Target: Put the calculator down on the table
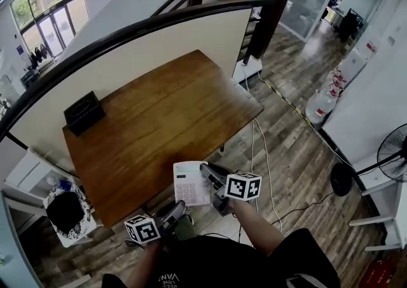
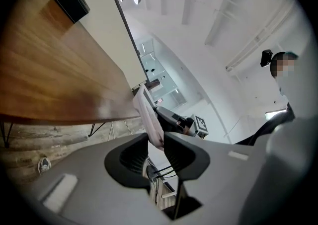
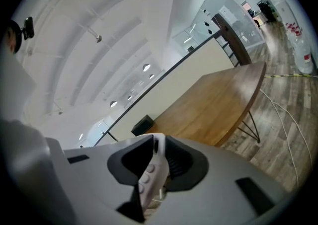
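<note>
The fingers (image 2: 130, 155) of the left gripper (image 1: 176, 208) are closed on the thin lower edge of the calculator (image 1: 191, 183). In the left gripper view the white body of the calculator (image 2: 150, 119) stands up from between them. The fingers (image 3: 180, 161) of the right gripper (image 1: 210, 177) are clamped on its right side, and in the right gripper view some round pale keys of the calculator (image 3: 148, 173) show between them. So both grippers hold the calculator in the air. It is a flat white rectangle with rows of small keys and it faces upward. It is just off the near long edge of the bench (image 1: 165, 112), about the middle of that edge, and it does not lie on the bench. The bench has a smooth brown wooden top with a light shine, rounded corners and thin black wire legs (image 3: 251, 122). Near its far left corner stands a small black box (image 1: 83, 112). Along the far edge runs a plain cream partition (image 1: 159, 51) with a curved black rail on top. The floor (image 1: 305, 159) is of grey-brown wooden planks, and white cables (image 1: 264, 153) lie on it beside the right corner of the bench. At the left end of the bench stands a white bin with a black bag (image 1: 67, 212). A black fan (image 1: 393, 153) stands at the right, and big clear water bottles (image 1: 320, 106) stand by the white wall.
</note>
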A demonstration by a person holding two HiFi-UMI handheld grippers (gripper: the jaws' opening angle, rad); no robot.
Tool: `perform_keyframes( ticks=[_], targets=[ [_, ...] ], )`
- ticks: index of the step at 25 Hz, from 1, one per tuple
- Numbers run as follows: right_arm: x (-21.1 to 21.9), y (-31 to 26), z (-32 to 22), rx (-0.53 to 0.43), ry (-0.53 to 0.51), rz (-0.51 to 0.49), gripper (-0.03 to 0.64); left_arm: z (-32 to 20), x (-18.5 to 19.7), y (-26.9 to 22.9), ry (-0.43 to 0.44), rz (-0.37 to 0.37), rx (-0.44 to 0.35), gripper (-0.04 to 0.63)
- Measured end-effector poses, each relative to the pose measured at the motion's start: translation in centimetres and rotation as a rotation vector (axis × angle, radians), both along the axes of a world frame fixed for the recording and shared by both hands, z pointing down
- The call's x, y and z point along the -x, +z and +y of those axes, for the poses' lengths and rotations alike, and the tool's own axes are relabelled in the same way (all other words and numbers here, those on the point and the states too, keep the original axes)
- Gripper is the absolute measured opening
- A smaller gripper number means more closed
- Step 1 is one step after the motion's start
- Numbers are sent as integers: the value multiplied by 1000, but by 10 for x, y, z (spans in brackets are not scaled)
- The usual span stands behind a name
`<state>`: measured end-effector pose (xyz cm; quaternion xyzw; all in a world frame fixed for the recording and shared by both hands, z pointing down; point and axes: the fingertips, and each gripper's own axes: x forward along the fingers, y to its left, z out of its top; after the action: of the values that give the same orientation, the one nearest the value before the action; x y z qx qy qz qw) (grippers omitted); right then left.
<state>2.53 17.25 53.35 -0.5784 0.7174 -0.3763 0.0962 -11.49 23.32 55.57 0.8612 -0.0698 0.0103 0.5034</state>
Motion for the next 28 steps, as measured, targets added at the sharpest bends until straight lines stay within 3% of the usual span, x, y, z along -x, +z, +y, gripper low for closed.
perform_keyframes(
  ticks=[8,18,28],
  targets=[
    [-39,-1,-83,19,61,7,57,-91,-36,-4,52,8,13,95],
    [-57,-2,-163,34,82,11,57,-175,-52,-4,83,13,25,96],
    [-64,15,-199,67,56,-6,57,-207,-60,8,36,-5,42,97]
  ],
)
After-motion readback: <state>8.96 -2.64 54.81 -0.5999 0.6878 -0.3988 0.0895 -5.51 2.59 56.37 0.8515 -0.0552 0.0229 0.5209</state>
